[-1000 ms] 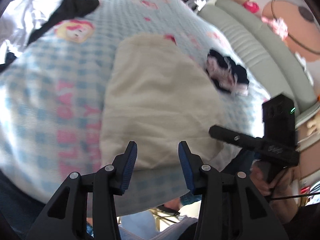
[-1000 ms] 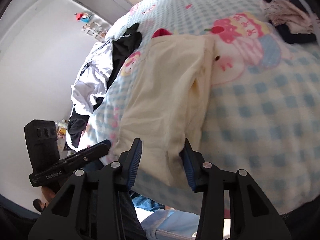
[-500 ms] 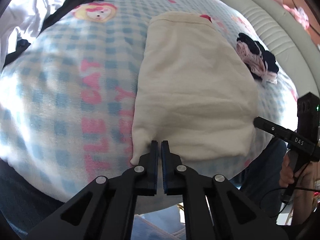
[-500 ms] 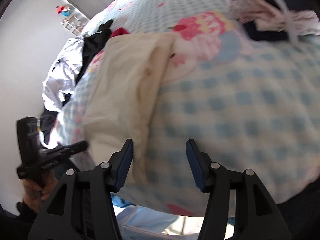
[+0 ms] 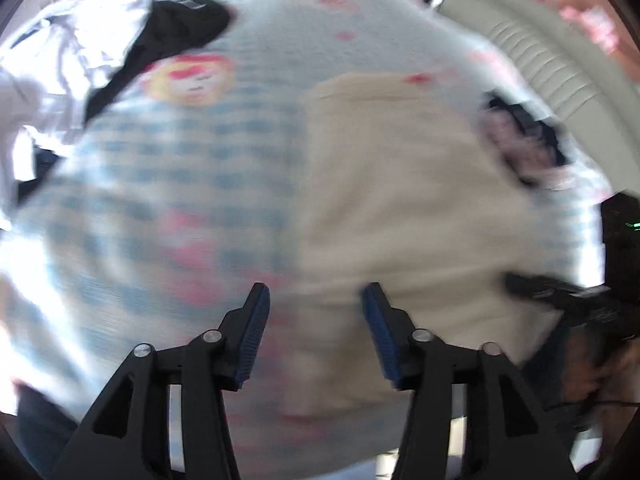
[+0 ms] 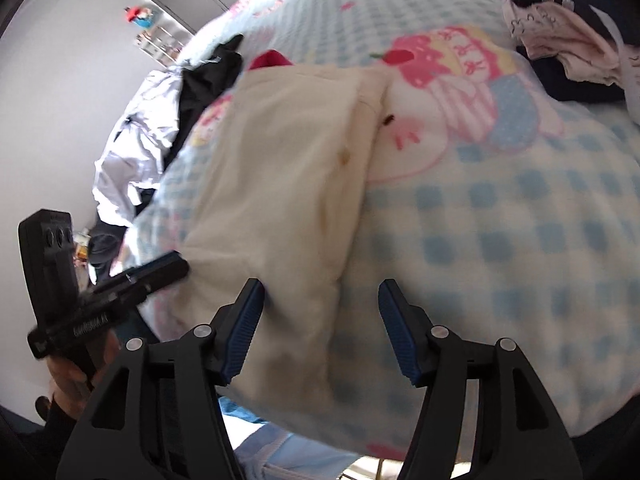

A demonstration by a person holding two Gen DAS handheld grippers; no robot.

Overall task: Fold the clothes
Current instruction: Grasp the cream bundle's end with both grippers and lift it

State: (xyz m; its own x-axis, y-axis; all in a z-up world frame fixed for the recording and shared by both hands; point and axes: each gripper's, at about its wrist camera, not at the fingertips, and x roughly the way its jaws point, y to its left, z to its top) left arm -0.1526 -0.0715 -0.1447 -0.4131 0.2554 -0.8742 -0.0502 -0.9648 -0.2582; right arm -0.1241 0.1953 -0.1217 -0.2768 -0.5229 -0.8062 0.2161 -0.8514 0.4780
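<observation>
Cream cloth [image 6: 280, 184], folded into a long rectangle, lies on a bed under a blue-and-white checked blanket [image 6: 500, 240] printed with pink cartoon figures. We hold a two-finger gripper in each hand, both angled down at the near edge of the bed.

Our left gripper [image 5: 316, 320] has its blue-padded jaws spread wide and opening. Nothing is clamped; through the gap we see the cloth's near left corner and the blanket beside it. This view is heavily blurred.

Our right gripper [image 6: 322, 316] is also wide and opening, with no grip. The cloth's near right corner sits between the jaws, closer to the left pad [image 6: 246, 320], though we cannot tell whether it touches. The right pad [image 6: 394, 324] hangs over bare blanket.

Each gripper shows in the other's view: the right one at the right edge [image 5: 560, 292], the left one at lower left [image 6: 100, 284], beside the cloth's near edge.

A white and black clothes heap [image 6: 160, 120] lies at the bed's far left. A dark and pink bundle [image 6: 560, 40] lies at the far right, well apart from the cloth. A pale ribbed headboard [image 5: 540, 52] runs along the right.
</observation>
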